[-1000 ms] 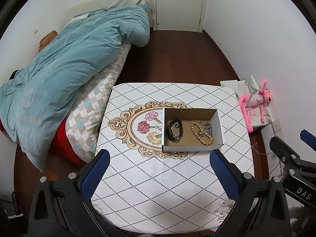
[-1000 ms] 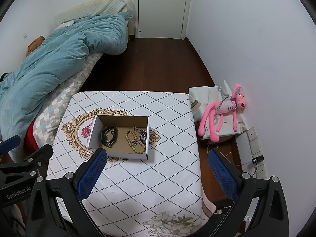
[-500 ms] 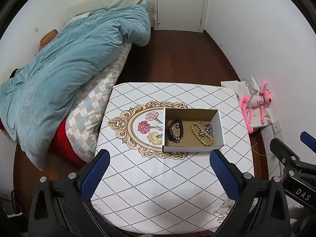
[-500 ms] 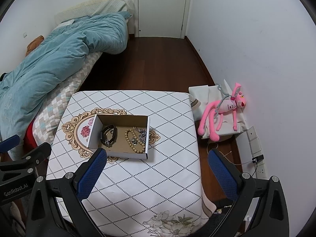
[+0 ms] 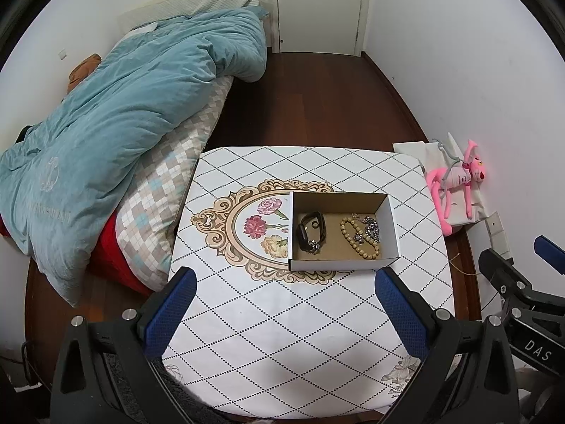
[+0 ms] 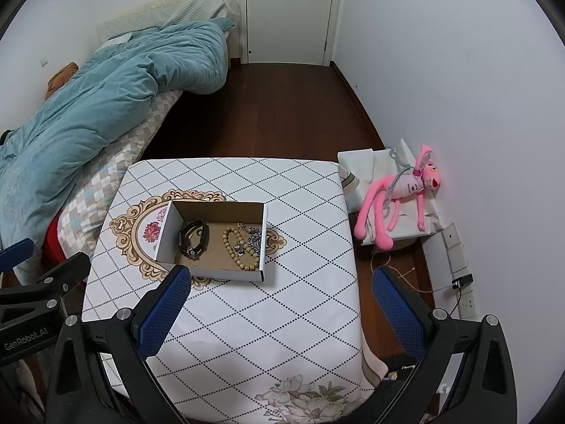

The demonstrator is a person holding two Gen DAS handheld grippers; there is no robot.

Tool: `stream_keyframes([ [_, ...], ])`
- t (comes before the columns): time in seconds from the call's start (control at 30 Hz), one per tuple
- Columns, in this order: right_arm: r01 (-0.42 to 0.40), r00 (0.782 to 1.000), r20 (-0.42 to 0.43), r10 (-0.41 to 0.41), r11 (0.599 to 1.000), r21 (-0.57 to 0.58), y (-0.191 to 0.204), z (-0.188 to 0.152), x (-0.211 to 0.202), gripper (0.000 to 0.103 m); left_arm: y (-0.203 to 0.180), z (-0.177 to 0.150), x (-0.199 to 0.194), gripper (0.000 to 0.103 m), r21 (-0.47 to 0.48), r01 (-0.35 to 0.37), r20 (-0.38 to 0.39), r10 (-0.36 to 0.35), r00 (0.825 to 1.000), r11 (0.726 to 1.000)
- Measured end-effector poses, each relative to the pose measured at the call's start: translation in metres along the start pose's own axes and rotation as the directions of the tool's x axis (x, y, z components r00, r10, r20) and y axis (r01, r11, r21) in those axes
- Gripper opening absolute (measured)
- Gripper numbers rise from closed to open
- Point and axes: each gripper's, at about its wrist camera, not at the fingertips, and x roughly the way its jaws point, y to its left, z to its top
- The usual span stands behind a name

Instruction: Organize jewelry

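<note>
The left gripper (image 5: pixel 284 295) hung above the near part of the desk (image 5: pixel 282 335) with its blue-padded fingers (image 5: pixel 169 309) spread wide, nothing between them and nothing touched. The right gripper (image 6: pixel 279 291) was released to about the same width, also holding nothing, one blue finger (image 6: pixel 164 305) over the desk's near left area and the other past the desk's right edge, above the floor. In the left wrist view the right gripper's black frame showed at the far right, well apart from the box. An open cardboard box (image 5: pixel 344 265) sat on the desk, partly covering the ornate floral medallion (image 5: pixel 247 226) printed on the diamond-patterned cloth. Inside the box, a black watch (image 5: pixel 310 231) lay curled on the left side; on the right, a tan beaded bracelet (image 5: pixel 358 236) lay touching a tangle of silver chain jewelry (image 5: pixel 370 229). Both grippers were on the near side of the box and clear of it. A bed with a teal duvet (image 5: pixel 116 120) stood to the desk's left, and a pink plush toy (image 6: pixel 406 194) lay on white bags against the wall on the right.
</note>
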Motion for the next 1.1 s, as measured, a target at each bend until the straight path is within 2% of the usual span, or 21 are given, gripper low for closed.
stream_keyframes([
  [1.1, -0.001, 1.000, 0.006, 0.001, 1.000, -0.013, 0.0025, -0.0001, -0.0040, 0.103, 0.0017, -0.0007, -0.0018, 0.103, 0.007, 0.014, 0.000, -0.014, 1.000, 1.000],
])
